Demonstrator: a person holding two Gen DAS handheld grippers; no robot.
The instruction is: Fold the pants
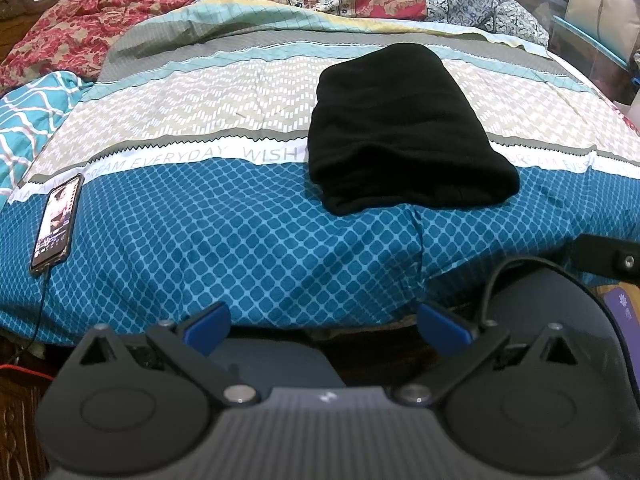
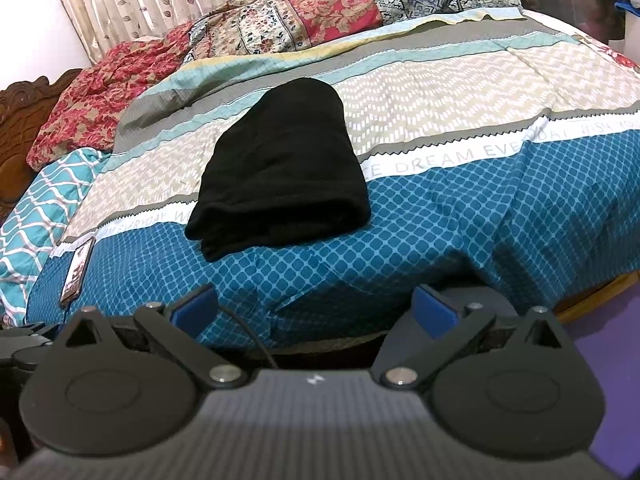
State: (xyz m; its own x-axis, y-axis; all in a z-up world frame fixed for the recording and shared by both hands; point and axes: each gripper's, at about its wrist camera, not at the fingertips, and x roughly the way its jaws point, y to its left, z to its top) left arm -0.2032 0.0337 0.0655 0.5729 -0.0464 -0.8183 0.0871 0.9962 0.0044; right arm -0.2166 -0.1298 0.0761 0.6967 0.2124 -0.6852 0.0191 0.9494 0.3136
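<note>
Black pants lying on the bed, already doubled into a thick, compact bundle, straddling the white lettered band where the beige zigzag stripe meets the blue diamond print. Seen again from the right wrist camera, left of centre, rounded far end toward the pillows, layered open edges toward the near side.

Left tongs spread wide, nothing between the blue pads, hanging back at the near edge of the bed, well apart from the bundle. Right tongs likewise spread and empty, also short of the cloth.

Looks soft, limp, fairly thick, probably a knit or fleece: light to lift, no stiffness to hold a shape, likely to sag and slide open if picked up by one layer only. Not fragile, not slippery against the quilted cover, though the cover itself may bunch and get caught in a low pinch. Matte black hides the seams, so edges hard to read; the stacked lip along the near side the clearest landmark.

Best hold, by judgement: the two near corners of that layered lip, one per side, pinching through all layers at once and clear of the bedspread, then carrying the edge over toward the rounded far end. Folding appears close to finished; perhaps one more halving or just a smoothing.

Phone with its cable lying at the left, well apart from the pants.
</note>
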